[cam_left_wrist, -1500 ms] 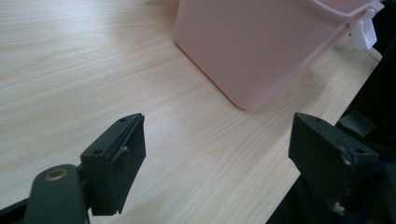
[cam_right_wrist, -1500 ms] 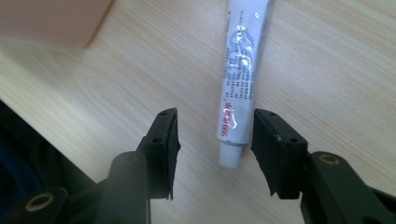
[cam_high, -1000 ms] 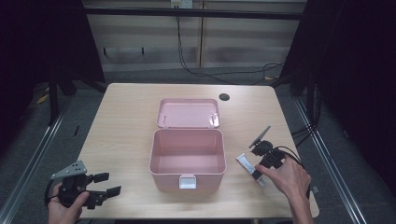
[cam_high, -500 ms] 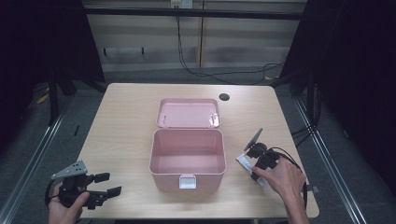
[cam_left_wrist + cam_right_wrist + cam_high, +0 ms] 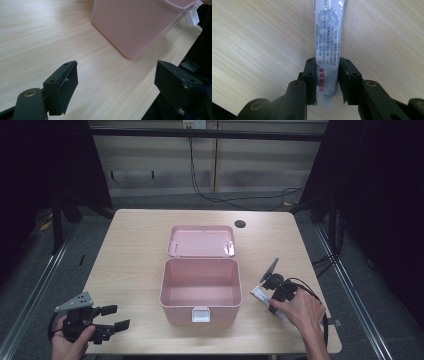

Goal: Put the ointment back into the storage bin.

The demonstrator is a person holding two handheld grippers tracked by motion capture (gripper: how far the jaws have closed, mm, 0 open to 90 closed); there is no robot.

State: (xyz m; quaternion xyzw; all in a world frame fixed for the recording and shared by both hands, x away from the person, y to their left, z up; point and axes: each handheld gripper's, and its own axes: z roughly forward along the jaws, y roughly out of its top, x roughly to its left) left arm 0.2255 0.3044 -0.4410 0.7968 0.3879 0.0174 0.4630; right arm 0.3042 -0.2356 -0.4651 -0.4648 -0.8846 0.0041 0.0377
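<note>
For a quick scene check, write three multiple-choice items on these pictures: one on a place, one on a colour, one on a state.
1. Where does the tube lie?
A. on the table right of the box
B. inside the box
C. on the lid

2. What colour is the box?
A. blue
B. pink
C. green

3. How does the left gripper stand?
A. shut on the tube
B. shut on the latch
C. open, nothing between its jaws

Key: 1 A, the high view shows it on the table beside the box, in the right gripper, whose jaws have just been closing around it. 2 B, box and lid are pink. 3 C, its jaws stand wide over bare wood.
</note>
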